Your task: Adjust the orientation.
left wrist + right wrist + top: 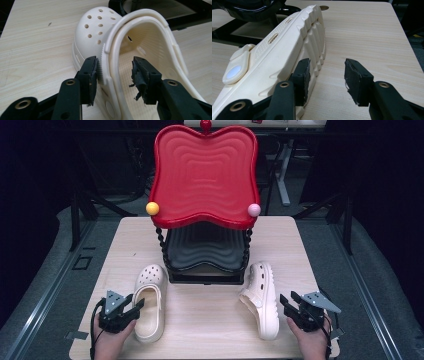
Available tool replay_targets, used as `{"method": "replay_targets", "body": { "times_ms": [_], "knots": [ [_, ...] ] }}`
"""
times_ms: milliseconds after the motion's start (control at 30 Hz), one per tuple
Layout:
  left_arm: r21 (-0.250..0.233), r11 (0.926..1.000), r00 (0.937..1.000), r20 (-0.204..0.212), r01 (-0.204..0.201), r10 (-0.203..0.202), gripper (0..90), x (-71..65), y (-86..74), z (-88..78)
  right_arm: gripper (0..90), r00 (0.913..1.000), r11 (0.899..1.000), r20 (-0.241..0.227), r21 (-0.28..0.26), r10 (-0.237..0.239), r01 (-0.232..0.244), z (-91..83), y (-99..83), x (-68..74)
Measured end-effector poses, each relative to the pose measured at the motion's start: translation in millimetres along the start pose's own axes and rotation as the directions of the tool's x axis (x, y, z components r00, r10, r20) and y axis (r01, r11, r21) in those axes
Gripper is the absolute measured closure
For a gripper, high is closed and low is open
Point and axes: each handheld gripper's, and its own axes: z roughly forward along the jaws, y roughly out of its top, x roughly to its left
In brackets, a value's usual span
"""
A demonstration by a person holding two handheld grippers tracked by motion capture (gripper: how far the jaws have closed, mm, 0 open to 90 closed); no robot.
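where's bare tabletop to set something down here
Widest bare patch: front middle of the table, between the two clogs. Back corners beside the red rack are also bare. Crowded at the rack's base and around both grippers.

From above, we see the red upper tray point(205, 175) covering most of the black lower tray point(202, 251) beneath it. Both forearms are cut off by the bottom edge. In the left tool view, the upright clog point(130, 57) runs past the bottom edge, hiding its heel. In the right tool view, the tipped clog point(279, 57) lies on its side; its opening is turned away, and we cannot tell whether the near pad point(302, 77) touches its sole.
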Motion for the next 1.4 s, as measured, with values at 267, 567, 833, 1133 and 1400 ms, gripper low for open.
{"method": "replay_targets", "body": {
  "times_ms": [267, 567, 833, 1133, 1400],
  "knots": [
    [0.038, 0.9991, 0.9992, -0.036, -0.017, 0.018, 65.2, 2.2, -0.2, 9.7, 57.9, 0.9999, 1.0, 0.008, -0.011, -0.009, 0.009, -1.1, 0.9, 2.1],
    [0.038, 0.9992, 0.9987, -0.05, 0.014, -0.012, 72.0, -0.4, 1.2, 5.6, 58.9, 0.9988, 0.998, 0.011, -0.036, -0.048, 0.048, -1.9, 1.2, 6.6],
    [0.052, 0.9974, 0.9982, -0.034, 0.05, -0.049, 73.4, -1.2, -1.1, -4.1, 66.0, 0.9954, 0.994, 0.017, -0.058, -0.094, 0.095, -9.6, 7.4, 17.1],
    [0.07, 0.9965, 0.9988, -0.02, 0.046, -0.045, 72.3, -9.7, -5.7, -12.1, 86.9, 0.9706, 0.97, -0.055, -0.084, -0.235, 0.23, -13.0, 17.3, 56.2],
    [0.023, 0.9953, 0.9955, -0.011, 0.094, -0.094, 60.0, -4.2, -7.8, -14.9, 89.7, 0.9572, 0.959, -0.058, -0.017, -0.284, 0.283, -3.3, 14.1, 58.8]
  ]
}}
